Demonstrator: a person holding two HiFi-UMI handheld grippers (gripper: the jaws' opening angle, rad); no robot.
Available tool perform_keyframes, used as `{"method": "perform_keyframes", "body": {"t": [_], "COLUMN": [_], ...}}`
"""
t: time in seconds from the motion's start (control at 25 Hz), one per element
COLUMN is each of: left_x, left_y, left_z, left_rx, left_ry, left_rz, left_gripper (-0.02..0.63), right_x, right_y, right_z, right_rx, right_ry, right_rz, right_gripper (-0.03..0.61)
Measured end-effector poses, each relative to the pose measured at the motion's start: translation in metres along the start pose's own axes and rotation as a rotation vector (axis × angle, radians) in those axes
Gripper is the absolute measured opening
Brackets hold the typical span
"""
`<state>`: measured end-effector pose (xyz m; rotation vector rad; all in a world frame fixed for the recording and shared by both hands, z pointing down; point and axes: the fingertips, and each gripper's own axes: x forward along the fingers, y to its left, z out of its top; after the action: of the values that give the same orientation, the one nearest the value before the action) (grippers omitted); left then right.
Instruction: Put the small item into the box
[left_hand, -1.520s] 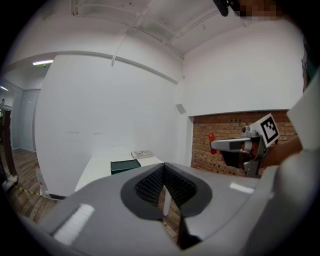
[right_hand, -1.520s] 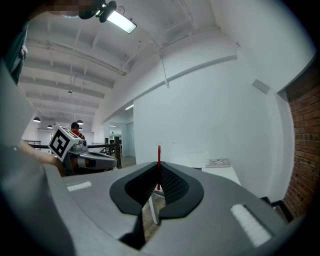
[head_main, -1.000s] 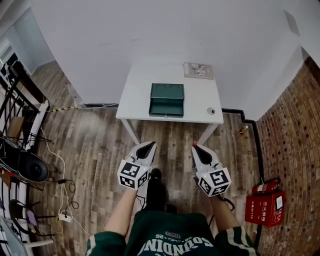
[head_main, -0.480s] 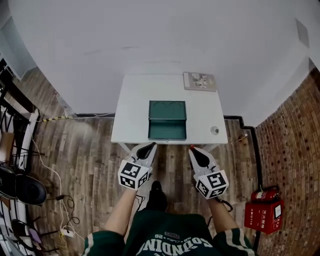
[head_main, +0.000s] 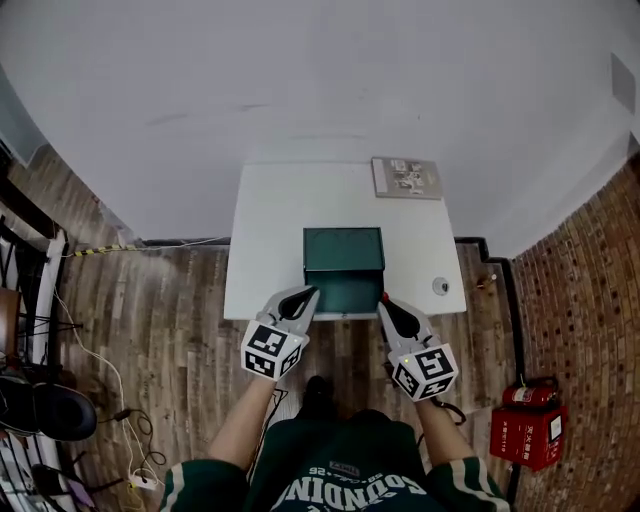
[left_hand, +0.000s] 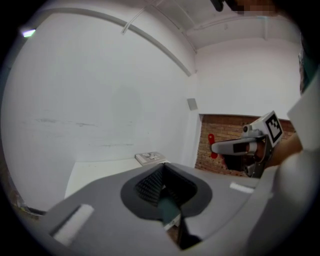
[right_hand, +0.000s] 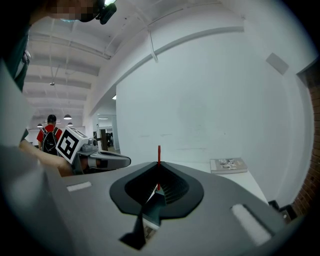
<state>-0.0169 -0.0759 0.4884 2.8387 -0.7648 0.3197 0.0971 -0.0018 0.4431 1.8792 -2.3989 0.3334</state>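
From the head view, a white bench (head_main: 265, 230) stands against the wall with an open green box (head_main: 344, 295) at its front middle and a booklet (head_main: 405, 177) at the back right. The small item (head_main: 440, 286) is a roundish thing, too small to show any long axis. It sits near the front right corner, well apart from the box. Both tools hover just short of the bench's front edge, the left gripper (head_main: 296, 303) aimed at the box's left side and the right gripper (head_main: 397, 314) at its right. That makes the right one nearer the item, which lies ahead of it and off to its right. In the left gripper view, the jaws are pressed together on nothing, with the booklet and the other tool beyond. In the right gripper view, the jaws likewise meet in a thin line, empty, and the item is out of frame.
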Motion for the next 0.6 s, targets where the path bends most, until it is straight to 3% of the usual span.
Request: {"method": "perform_keyframes", "body": {"t": [0.32, 0.6], "left_x": [0.03, 0.057], "left_y": [0.02, 0.04], "left_z": [0.002, 0.004], "left_rx": [-0.022, -0.062], "left_ry": [0.008, 0.011], "left_rz": [-0.009, 0.038], "left_gripper": [0.05, 0.05], "right_x": [0.036, 0.064], "right_y": [-0.014, -0.045], "right_z": [0.0, -0.002], "right_rx": [-0.001, 0.014], "right_ry": [0.01, 0.02], "right_rz": [0.006, 0.03], "right_gripper": [0.012, 0.012]}}
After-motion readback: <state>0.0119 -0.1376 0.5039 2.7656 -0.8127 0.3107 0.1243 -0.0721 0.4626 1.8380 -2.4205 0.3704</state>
